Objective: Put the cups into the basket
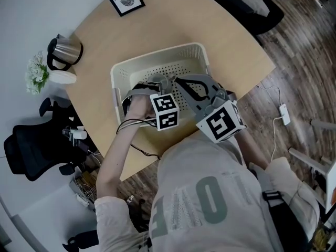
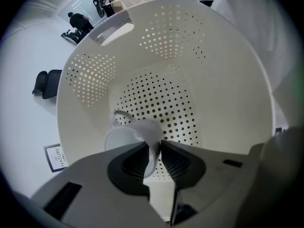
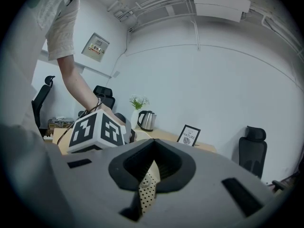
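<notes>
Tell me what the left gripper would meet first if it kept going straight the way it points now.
Probably the perforated floor of the basket. The left gripper points down into it, and the cup pinched in its jaws sticks out ahead, so the cup would likely touch first.

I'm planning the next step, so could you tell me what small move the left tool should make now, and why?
Probably lower the left tool a little, toward the floor of the basket. Its jaws are shut on the wall of the white cup, which hangs tilted inside the basket, so setting it down before letting go looks gentler than dropping it.
</notes>
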`<state>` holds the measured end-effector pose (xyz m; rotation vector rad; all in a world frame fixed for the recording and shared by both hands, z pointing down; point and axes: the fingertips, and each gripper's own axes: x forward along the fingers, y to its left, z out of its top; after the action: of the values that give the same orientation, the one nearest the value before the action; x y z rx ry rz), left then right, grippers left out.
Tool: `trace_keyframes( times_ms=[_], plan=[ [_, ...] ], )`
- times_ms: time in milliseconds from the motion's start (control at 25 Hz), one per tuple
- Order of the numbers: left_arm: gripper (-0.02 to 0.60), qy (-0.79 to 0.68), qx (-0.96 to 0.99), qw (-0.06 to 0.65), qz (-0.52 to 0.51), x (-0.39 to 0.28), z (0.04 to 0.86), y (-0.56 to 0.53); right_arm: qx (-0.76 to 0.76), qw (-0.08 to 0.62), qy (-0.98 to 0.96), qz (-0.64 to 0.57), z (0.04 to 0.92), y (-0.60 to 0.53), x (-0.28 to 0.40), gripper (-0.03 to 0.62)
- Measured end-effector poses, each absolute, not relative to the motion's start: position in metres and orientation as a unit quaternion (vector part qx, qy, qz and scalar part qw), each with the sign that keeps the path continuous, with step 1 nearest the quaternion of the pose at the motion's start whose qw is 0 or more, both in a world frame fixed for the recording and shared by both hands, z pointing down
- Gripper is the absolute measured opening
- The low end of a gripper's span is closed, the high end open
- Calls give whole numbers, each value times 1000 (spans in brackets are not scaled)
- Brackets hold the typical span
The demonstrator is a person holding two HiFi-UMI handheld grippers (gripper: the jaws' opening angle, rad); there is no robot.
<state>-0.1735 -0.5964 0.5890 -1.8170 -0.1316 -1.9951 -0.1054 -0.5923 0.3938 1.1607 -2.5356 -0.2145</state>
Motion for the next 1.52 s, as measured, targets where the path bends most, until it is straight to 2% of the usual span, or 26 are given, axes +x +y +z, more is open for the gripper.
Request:
trace_keyframes(
  times_ms=[360, 680, 920, 1120, 1280, 1520],
  plan=[
    [80, 14, -680, 249, -689, -170, 521, -606, 399, 165, -897, -97, 381, -601, -106, -3],
    [32, 189, -741, 272, -585, -168, 399, -645, 368, 163, -906, -133, 356, -608, -127, -3],
    [9, 415, -771, 269, -401, -181, 309, -652, 362, 153, -907, -148, 343, -613, -131, -3],
    [9, 554, -772, 250, -187, -213, 238, -640, 353, 157, -910, -150, 340, -614, -136, -3],
    [9, 610, -772, 170, -55, -235, 244, -610, 341, 161, -912, -163, 340, -611, -146, -3],
    [9, 651, -750, 118, 5, -252, 271, -587, 316, 150, -923, -158, 339, -603, -164, -3]
  ],
)
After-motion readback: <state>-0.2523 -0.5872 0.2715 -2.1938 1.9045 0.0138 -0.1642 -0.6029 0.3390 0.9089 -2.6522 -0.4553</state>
